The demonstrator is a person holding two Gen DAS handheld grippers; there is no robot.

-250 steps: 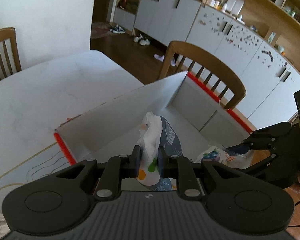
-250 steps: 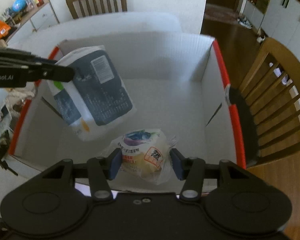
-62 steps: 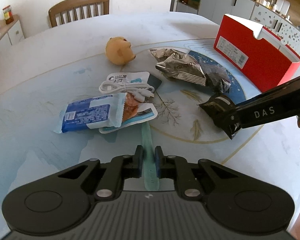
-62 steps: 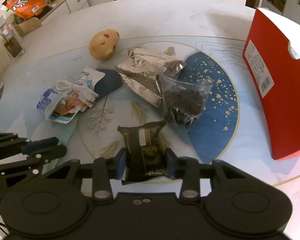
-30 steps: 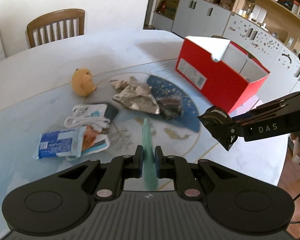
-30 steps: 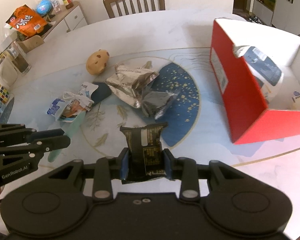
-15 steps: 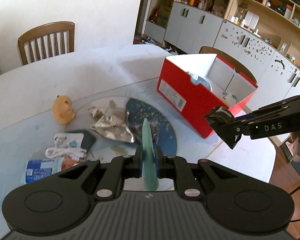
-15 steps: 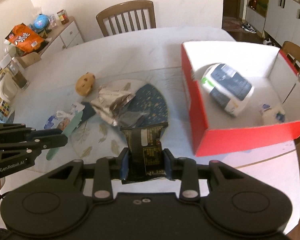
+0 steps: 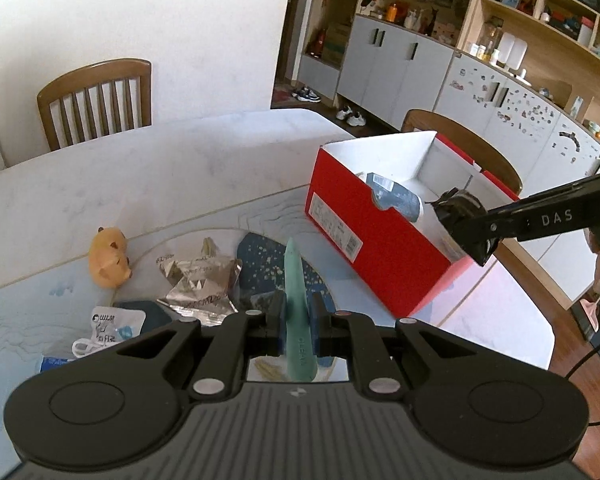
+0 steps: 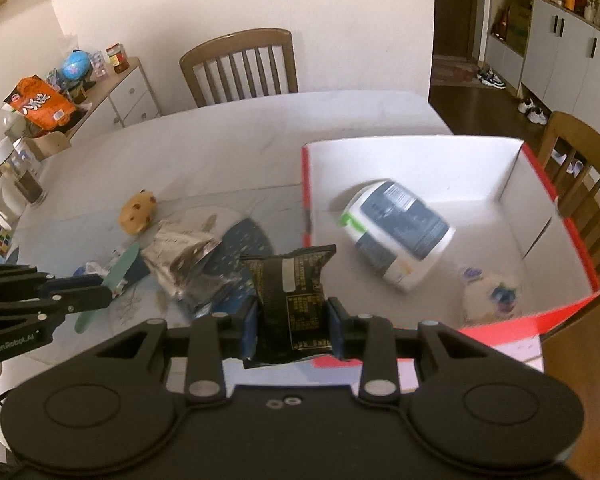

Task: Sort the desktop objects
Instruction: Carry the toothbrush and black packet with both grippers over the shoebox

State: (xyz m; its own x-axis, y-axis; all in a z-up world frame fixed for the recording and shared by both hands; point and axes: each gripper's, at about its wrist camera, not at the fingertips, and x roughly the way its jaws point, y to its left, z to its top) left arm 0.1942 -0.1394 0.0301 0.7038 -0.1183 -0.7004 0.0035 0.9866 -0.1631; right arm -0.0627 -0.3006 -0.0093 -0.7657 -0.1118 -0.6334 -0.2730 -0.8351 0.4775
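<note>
My left gripper (image 9: 296,322) is shut on a flat teal strip marked CLEAN (image 9: 296,280), held above the table; both also show in the right wrist view (image 10: 118,270). My right gripper (image 10: 292,314) is shut on a black snack packet (image 10: 290,280), held over the near rim of the red box (image 9: 364,232); the packet shows in the left wrist view (image 9: 456,204). The box (image 10: 572,232) is white inside and holds a white-and-navy bag (image 10: 396,232) and a small wrapped bun (image 10: 490,294).
On the table lie a yellow plush toy (image 9: 108,258), silver foil packets (image 9: 200,282), a white cable pouch (image 9: 112,326) and a blue wrapper (image 9: 54,362). Wooden chairs (image 9: 96,100) stand around the table. A side cabinet with clutter (image 10: 80,84) is at the far left.
Both grippers have lifted their loads off the table and moved toward the red box. The right gripper with the black packet now hangs over the box rim.
</note>
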